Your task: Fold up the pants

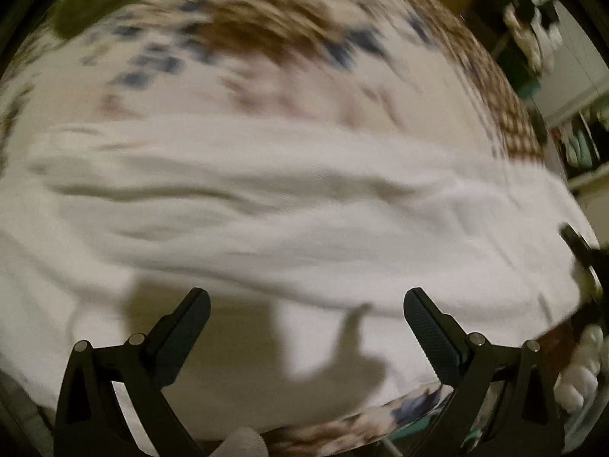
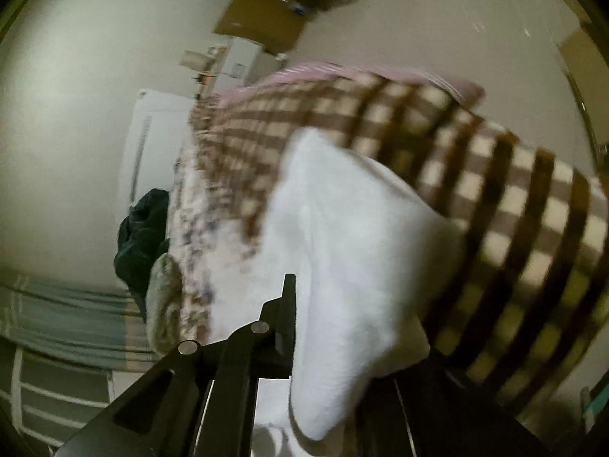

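Observation:
White pants (image 1: 289,209) lie in a wide folded band across a bed with a floral sheet (image 1: 266,76). My left gripper (image 1: 306,304) is open, with its fingers wide apart just above the near edge of the pants and nothing between them. In the right wrist view my right gripper (image 2: 304,304) is shut on the white pants (image 2: 342,247), which drape over its right finger and hide it. The right gripper (image 1: 582,262) also shows at the right edge of the left wrist view, gripping the pants' end. Both views are motion-blurred.
A brown-and-cream checked blanket (image 2: 495,190) lies behind the pants, with a pink pillow (image 2: 437,80) beyond it. Dark clothing (image 2: 144,236) and a grey item (image 2: 163,293) sit at the bed's edge. Shelves and clutter (image 1: 533,30) stand at the far right.

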A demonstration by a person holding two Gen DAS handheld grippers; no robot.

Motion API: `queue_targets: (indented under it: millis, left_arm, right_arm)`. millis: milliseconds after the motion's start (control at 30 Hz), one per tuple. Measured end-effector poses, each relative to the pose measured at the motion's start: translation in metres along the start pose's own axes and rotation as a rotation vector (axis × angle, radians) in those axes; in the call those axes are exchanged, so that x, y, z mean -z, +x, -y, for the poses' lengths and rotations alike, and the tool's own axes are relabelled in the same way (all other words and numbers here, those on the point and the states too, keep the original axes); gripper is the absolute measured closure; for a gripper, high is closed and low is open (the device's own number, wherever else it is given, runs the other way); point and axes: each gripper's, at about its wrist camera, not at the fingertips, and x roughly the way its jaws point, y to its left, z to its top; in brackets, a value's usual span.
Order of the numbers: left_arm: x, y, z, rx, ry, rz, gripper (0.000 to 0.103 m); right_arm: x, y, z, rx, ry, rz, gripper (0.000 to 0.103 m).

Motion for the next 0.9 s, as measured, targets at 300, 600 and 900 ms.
queue_targets:
  millis: [300,600,900]
  left_arm:
    - [0.018,-0.094,-0.127,-0.018,-0.244,0.121,0.000]
    - [0.051,-0.133,-0.259,-0.094,-0.396,0.163,0.000]
    - [0.092,-0.136,-0.352,-0.129,-0.490,0.145,0.000]
  right_arm:
    - [0.083,-0.002,-0.186,-0.097,-0.334,-0.079,0.096]
    - [0.289,0.117,-0.276,-0.093,-0.614,-0.356,0.096]
    - [0.465,0.228,-0.257,0.122,-0.800,-0.750,0.043]
